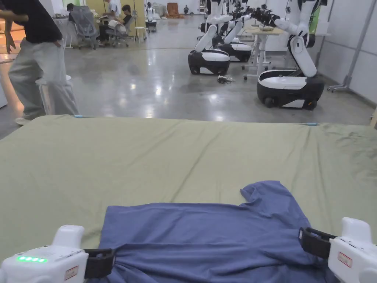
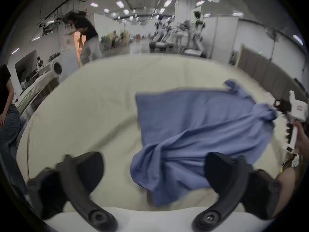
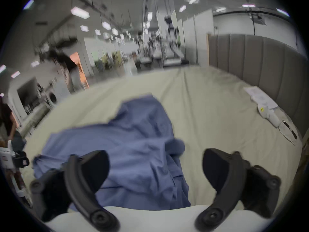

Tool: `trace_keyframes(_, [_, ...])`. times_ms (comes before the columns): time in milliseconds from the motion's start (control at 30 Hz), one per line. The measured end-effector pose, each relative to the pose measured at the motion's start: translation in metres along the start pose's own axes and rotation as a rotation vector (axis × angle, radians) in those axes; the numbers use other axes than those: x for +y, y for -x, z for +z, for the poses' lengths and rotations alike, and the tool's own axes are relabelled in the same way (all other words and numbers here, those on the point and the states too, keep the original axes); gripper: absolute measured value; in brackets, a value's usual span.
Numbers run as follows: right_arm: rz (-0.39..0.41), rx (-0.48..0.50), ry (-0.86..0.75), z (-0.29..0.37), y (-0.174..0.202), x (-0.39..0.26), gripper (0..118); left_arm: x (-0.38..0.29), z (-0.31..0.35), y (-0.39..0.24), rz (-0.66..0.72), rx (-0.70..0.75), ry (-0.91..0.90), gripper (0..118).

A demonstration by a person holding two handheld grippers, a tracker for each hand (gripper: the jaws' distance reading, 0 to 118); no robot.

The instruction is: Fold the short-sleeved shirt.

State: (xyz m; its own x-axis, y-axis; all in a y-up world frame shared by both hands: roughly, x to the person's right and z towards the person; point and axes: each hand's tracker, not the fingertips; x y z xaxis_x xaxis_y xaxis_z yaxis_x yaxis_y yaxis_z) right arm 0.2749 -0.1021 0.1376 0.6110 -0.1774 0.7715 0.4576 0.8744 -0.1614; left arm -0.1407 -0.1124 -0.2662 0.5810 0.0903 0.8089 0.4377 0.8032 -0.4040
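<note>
Blue short-sleeved shirt (image 1: 206, 236) spread, rumpled, on green bed sheet (image 1: 154, 158), near edge; one sleeve (image 1: 265, 195) pointing away at right. Left gripper (image 2: 153, 170) at shirt's left edge, jaws wide apart, fabric lying between, not pinched. Right gripper (image 3: 155, 168) at shirt's right edge, jaws wide apart over bunched cloth. Padded headboard (image 3: 260, 71) at right of bed. Wheeled robots (image 1: 287, 84) parked on floor beyond; person (image 1: 37, 59) standing far left.
</note>
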Motion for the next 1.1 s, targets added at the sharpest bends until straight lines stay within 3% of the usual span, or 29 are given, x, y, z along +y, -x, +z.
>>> trace_keyframes(67, [0.011, 0.037, -0.052, 0.049, 0.000, 0.009, 116, -0.003, 0.045, -0.006, -0.019, 0.074, -0.109, 111])
trace_keyframes(167, [0.123, 0.004, -0.190, 0.132, 0.008, 0.004, 118, -0.013, 0.135, -0.019, -0.066, 0.142, -0.287, 114])
trace_keyframes(200, [0.141, -0.002, -0.215, 0.159, 0.009, 0.000, 118, -0.022, 0.158, -0.022, -0.057, 0.117, -0.332, 112])
trace_keyframes(233, [0.157, -0.014, -0.227, 0.179, 0.009, -0.006, 116, -0.029, 0.169, -0.026, -0.051, 0.093, -0.341, 104])
trace_keyframes(267, [0.160, -0.048, -0.249, 0.199, 0.010, -0.014, 105, -0.037, 0.184, -0.030, -0.044, 0.084, -0.327, 59])
trace_keyframes(300, [0.145, -0.063, -0.279, 0.215, 0.008, -0.028, 79, -0.048, 0.197, -0.035, -0.047, 0.077, -0.366, 0])
trace_keyframes(333, [0.129, -0.037, -0.313, 0.228, 0.005, -0.038, 47, -0.057, 0.203, -0.040, -0.057, 0.081, -0.385, 0])
trace_keyframes(367, [0.123, -0.015, -0.343, 0.239, 0.005, -0.047, 28, -0.063, 0.200, -0.044, -0.061, 0.125, -0.375, 0])
trace_keyframes(400, [0.118, -0.054, -0.313, 0.244, 0.004, -0.054, 28, -0.070, 0.202, -0.046, -0.038, 0.169, -0.326, 0])
trace_keyframes(433, [0.121, -0.218, -0.311, 0.253, 0.005, -0.060, 0, -0.074, 0.198, -0.045, -0.027, 0.053, -0.288, 0])
trace_keyframes(467, [0.083, -0.098, -0.301, 0.253, 0.007, -0.065, 0, -0.077, 0.194, -0.046, -0.042, 0.018, -0.258, 0])
trace_keyframes(500, [0.048, -0.074, -0.292, 0.255, 0.007, -0.068, 0, -0.079, 0.181, -0.047, -0.066, 0.054, -0.229, 0])
trace_keyframes(633, [0.031, -0.096, -0.252, 0.250, -0.007, -0.064, 0, -0.074, 0.148, -0.045, -0.035, -0.001, -0.150, 0])
trace_keyframes(867, [0.031, -0.081, -0.275, 0.247, -0.008, -0.056, 0, -0.051, 0.053, -0.013, -0.054, 0.046, 0.028, 0])
trace_keyframes(900, [0.033, -0.079, -0.275, 0.246, -0.007, -0.056, 0, -0.051, 0.037, -0.009, -0.039, 0.048, 0.068, 6])
trace_keyframes(933, [0.030, -0.074, -0.273, 0.244, -0.006, -0.055, 0, -0.051, 0.022, -0.004, -0.035, 0.093, 0.096, 34])
trace_keyframes(967, [0.019, -0.067, -0.267, 0.243, -0.008, -0.054, 0, -0.049, 0.009, -0.002, -0.045, 0.123, 0.132, 92])
trace_keyframes(1000, [0.017, -0.066, -0.262, 0.242, -0.008, -0.054, 0, -0.048, -0.003, 0.000, -0.060, 0.147, 0.156, 118])
trace_keyframes(1067, [0.010, -0.066, -0.260, 0.240, -0.009, -0.054, 0, -0.052, -0.007, -0.003, -0.084, 0.054, 0.132, 111])
trace_keyframes(1100, [0.010, -0.068, -0.254, 0.238, -0.008, -0.053, 0, -0.048, -0.011, -0.006, -0.090, 0.076, 0.131, 111])
